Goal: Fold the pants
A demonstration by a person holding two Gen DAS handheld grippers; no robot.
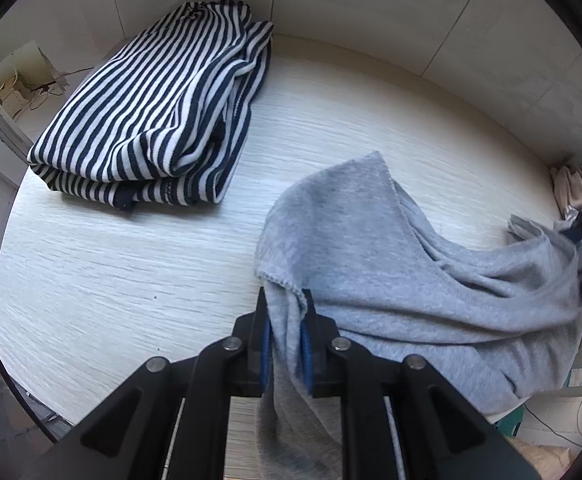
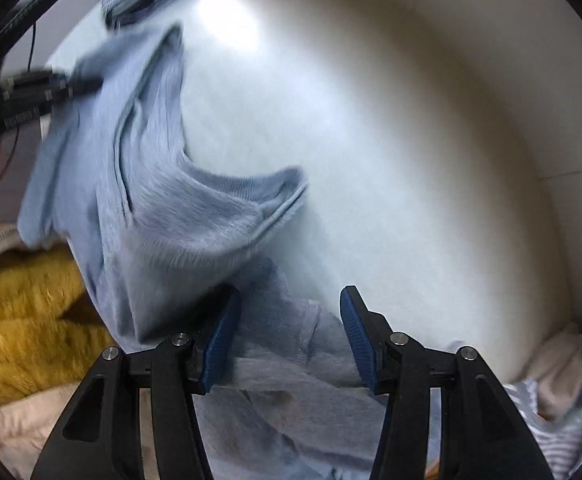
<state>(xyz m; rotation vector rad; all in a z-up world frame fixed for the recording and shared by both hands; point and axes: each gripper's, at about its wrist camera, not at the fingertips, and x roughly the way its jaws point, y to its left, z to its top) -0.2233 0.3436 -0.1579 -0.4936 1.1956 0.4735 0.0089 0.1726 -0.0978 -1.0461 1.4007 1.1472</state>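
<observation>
1. Left hand-held gripper (image 1: 285,320), at the bottom centre of the left wrist view, is clenched on a hemmed edge of the grey pants (image 1: 391,256). They lie rumpled across the lower right of the pale wood-grain surface (image 1: 131,272). A folded navy-and-white striped garment (image 1: 151,112) sits in the upper left, well apart.
2. Right hand-held gripper (image 2: 289,332), at the bottom of the right wrist view, stands released over the pants (image 2: 163,208); cloth lies between its blue pads (image 2: 221,340), which do not press it. A mustard fleece (image 2: 23,312) lies at lower left.
</observation>
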